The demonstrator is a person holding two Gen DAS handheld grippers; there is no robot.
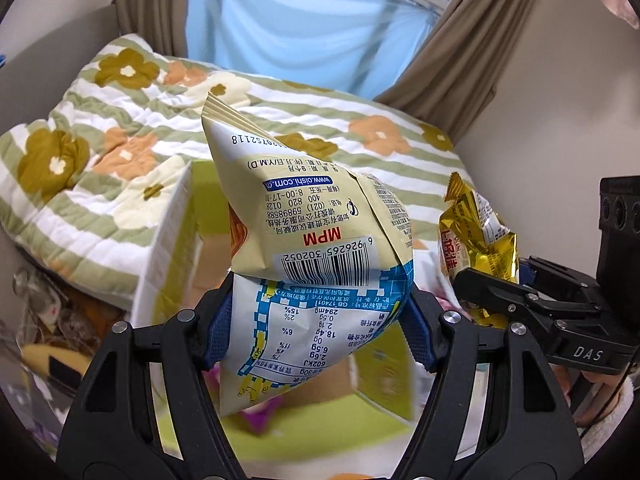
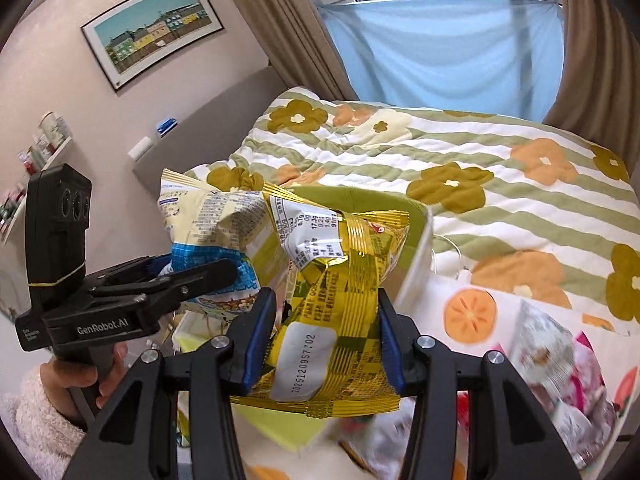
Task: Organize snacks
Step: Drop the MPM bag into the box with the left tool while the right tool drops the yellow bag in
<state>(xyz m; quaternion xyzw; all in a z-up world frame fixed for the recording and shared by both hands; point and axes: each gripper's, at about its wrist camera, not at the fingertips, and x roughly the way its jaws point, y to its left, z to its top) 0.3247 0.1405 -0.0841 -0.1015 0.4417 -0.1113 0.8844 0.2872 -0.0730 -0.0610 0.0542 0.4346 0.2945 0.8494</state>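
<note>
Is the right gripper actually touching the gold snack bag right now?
Touching. The right wrist view shows the right gripper with both blue pads pressed into the creased sides of the gold snack bag.

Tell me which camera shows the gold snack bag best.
The right wrist view: the gold snack bag fills the centre, clamped in the right gripper, its date label readable. The left wrist view shows it only small at the right edge, partly hidden behind that gripper.
</note>
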